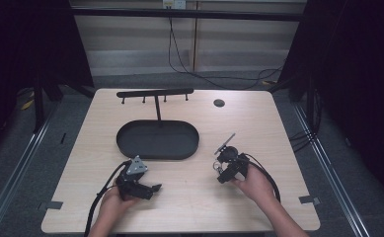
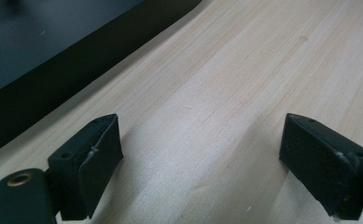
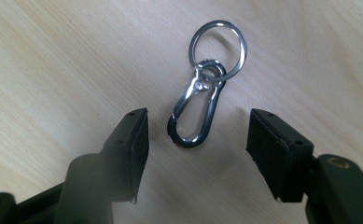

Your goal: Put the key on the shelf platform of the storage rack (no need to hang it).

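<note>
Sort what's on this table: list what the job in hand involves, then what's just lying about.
In the job:
- silver metal carabiner clip with key ring, flat on the table
- right gripper, jaws apart either side of it

Lying about:
- black oval tray
- black hook rack
- left gripper, open

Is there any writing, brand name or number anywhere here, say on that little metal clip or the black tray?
No readable text anywhere.
Carabiner clip and its key ring: bare metal, no marking visible.
Black tray and hook rack: plain.
Wall plate at the top of the high view: too small to read.
</note>
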`<state>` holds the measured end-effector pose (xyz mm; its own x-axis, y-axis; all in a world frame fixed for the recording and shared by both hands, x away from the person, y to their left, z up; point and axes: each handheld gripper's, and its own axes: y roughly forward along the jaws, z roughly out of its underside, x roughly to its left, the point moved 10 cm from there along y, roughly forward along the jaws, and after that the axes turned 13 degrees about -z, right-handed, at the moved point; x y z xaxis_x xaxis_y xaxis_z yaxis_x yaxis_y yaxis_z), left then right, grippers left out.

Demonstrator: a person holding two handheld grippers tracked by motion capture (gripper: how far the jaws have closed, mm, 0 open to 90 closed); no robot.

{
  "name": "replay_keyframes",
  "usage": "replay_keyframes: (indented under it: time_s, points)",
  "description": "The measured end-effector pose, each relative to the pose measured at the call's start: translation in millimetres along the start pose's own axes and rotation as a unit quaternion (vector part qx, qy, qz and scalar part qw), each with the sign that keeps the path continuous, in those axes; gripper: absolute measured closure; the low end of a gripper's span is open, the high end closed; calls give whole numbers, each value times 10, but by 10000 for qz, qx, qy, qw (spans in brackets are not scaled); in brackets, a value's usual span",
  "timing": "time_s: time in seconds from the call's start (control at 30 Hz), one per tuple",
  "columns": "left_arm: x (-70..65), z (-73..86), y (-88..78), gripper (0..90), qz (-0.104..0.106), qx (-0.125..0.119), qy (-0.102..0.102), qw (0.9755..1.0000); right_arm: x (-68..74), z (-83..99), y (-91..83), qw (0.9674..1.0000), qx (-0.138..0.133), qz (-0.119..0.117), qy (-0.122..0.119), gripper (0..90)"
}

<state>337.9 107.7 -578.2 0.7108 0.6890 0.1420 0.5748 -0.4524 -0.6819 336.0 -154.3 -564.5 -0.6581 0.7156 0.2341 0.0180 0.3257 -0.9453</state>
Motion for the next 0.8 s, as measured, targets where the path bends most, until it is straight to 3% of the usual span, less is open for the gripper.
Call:
replay_keyframes:
  time_s: [0.4,0.63,0.8]
  points:
    - [0,1,-1,125,-3,4,-3,10000,-47,-33,40,9998,94,1,155,496]
    - [0,0,0,125,-1,0,-2,10000,-43,-36,23,9998,128,-14,143,669]
    - [0,0,0,125,-1,1,0,10000,-43,-35,22,9999,131,9,66,679]
